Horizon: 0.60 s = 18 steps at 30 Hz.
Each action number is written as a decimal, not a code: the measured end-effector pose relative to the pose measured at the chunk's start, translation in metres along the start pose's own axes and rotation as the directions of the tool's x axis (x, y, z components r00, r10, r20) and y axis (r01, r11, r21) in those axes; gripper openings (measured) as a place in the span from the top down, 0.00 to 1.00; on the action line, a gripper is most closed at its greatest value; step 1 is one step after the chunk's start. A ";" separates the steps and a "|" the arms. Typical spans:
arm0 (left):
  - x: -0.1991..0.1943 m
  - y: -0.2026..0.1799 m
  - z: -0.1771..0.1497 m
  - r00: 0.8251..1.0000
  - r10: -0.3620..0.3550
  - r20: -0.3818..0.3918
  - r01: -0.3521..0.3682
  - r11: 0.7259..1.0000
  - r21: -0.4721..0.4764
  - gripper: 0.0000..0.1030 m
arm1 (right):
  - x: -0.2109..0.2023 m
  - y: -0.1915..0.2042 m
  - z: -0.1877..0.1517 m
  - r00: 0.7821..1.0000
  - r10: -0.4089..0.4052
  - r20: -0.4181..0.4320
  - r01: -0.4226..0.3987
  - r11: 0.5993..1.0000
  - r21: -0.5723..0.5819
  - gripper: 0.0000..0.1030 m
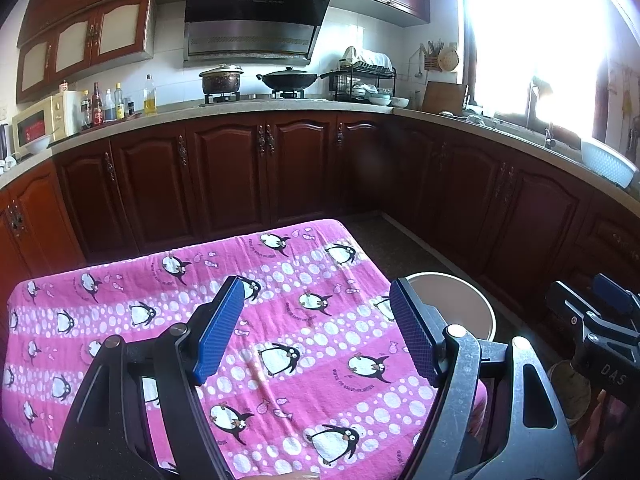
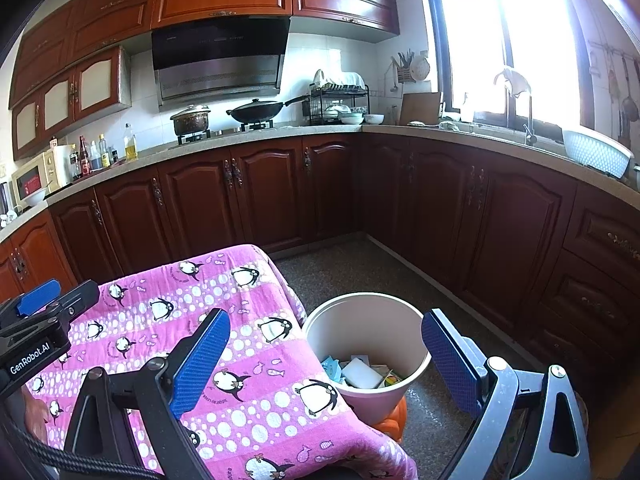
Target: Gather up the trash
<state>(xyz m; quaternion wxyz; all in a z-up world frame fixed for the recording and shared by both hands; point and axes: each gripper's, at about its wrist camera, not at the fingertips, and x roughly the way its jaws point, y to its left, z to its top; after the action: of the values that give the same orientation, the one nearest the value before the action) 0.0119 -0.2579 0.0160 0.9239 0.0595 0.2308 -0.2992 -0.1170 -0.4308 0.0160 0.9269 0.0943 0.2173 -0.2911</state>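
Okay, left gripper (image 1: 316,330) first: jaws stand wide apart, nothing between the blue pads, hovering over the pink penguin cloth (image 1: 248,320) that covers the table. Right gripper (image 2: 326,360) same story, jaws well open and empty, its gap framing the table's corner and the bin (image 2: 364,308). Each gripper shows at the edge of the other's view, side by side, near each other.

Trash: I see none on the cloth in either view. What I can find sits inside the bin, a pale round bucket on the floor just beside the table's right edge. In the bin, from the right wrist view: a white sponge-like block (image 2: 362,374), a light blue wrapper (image 2: 331,366), some paper or packaging scraps with green and yellow print (image 2: 392,380). Exact items are too small to name. Something orange (image 2: 394,420) lies under or against the bin's base; can't tell what.

Handling, my judgement: these bits look light and soft, wrappers thin and crinkly and likely slippery, sponge block squashy. I'd pinch a wrapper at a raised edge or fold, the block across its short sides. Nothing fragile. The bin is about a quarter full at the bottom, plenty of room. Task looks close to done, or done.
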 end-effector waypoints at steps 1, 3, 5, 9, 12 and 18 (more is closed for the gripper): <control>0.001 0.000 0.000 1.000 0.000 -0.001 0.000 1.000 0.002 0.28 | 0.000 0.000 0.000 1.000 -0.001 0.001 0.001 1.000 -0.001 0.08; 0.000 0.000 0.000 1.000 0.001 -0.001 -0.001 1.000 0.006 0.28 | 0.001 -0.001 0.000 1.000 -0.003 0.002 0.003 1.000 0.000 0.08; 0.001 0.001 0.000 1.000 -0.002 -0.002 0.002 1.000 0.004 0.28 | 0.001 -0.001 0.000 1.000 -0.002 0.002 0.002 1.000 0.001 0.08; 0.002 0.000 0.001 1.000 -0.003 -0.002 0.003 1.000 0.005 0.28 | 0.002 -0.002 -0.001 1.000 -0.003 0.000 0.003 1.000 0.001 0.08; 0.002 0.001 0.001 1.000 -0.001 -0.002 0.001 1.000 0.007 0.28 | 0.002 -0.002 -0.001 1.000 -0.003 0.000 0.003 1.000 0.002 0.08; 0.002 0.001 0.001 1.000 -0.003 -0.001 0.003 1.000 0.005 0.28 | 0.002 -0.002 -0.001 1.000 -0.004 0.000 0.004 1.000 0.003 0.08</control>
<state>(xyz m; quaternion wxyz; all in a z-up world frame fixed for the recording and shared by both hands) 0.0140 -0.2586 0.0156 0.9231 0.0616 0.2307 -0.3014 -0.1170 -0.4326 0.0146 0.9262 0.0953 0.2170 -0.2932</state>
